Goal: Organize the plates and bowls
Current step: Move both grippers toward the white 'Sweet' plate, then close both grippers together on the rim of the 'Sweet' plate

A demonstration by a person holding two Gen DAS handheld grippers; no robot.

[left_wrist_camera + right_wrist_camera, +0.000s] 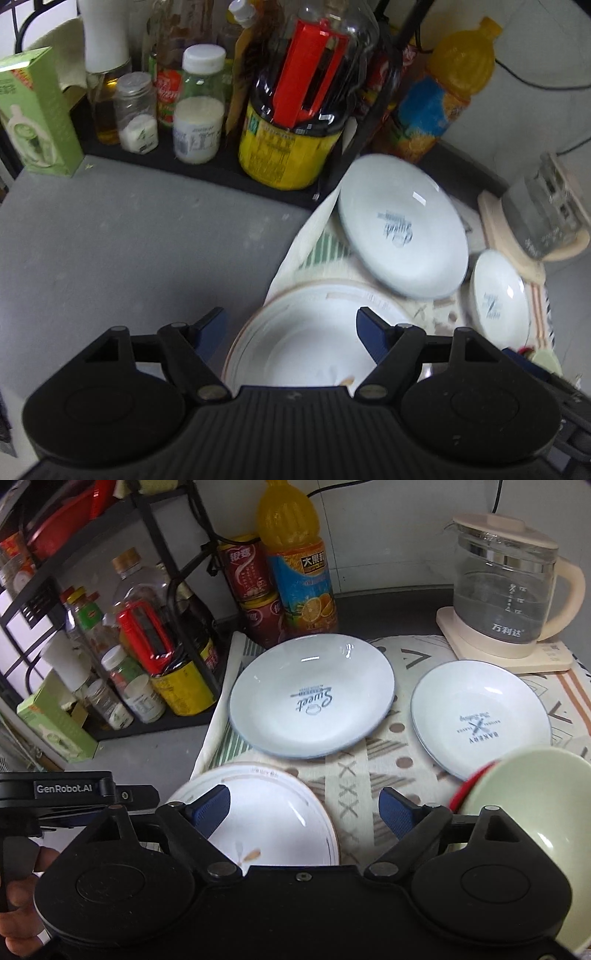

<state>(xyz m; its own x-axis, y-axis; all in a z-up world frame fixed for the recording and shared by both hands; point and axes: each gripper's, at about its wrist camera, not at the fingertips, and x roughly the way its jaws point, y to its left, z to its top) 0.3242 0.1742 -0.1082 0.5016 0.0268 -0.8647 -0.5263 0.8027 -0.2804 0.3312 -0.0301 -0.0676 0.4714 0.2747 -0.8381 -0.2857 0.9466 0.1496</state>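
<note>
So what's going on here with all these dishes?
A person is tidying plates and bowls on a patterned cloth, working with a hand-held gripper in each hand. Both are open and hold nothing. The left hand-held gripper hovers over a brown-rimmed plate, and the right hand-held gripper hangs beside it. Two blue-rimmed plates and a green bowl lie unstacked.

free: grey counter [122, 236] left | blocked: bottles [295, 110] behind, kettle [506, 579] right

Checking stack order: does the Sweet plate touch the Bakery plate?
Apart. The right wrist view shows a strip of patterned cloth between the Sweet plate and the Bakery plate.
</note>
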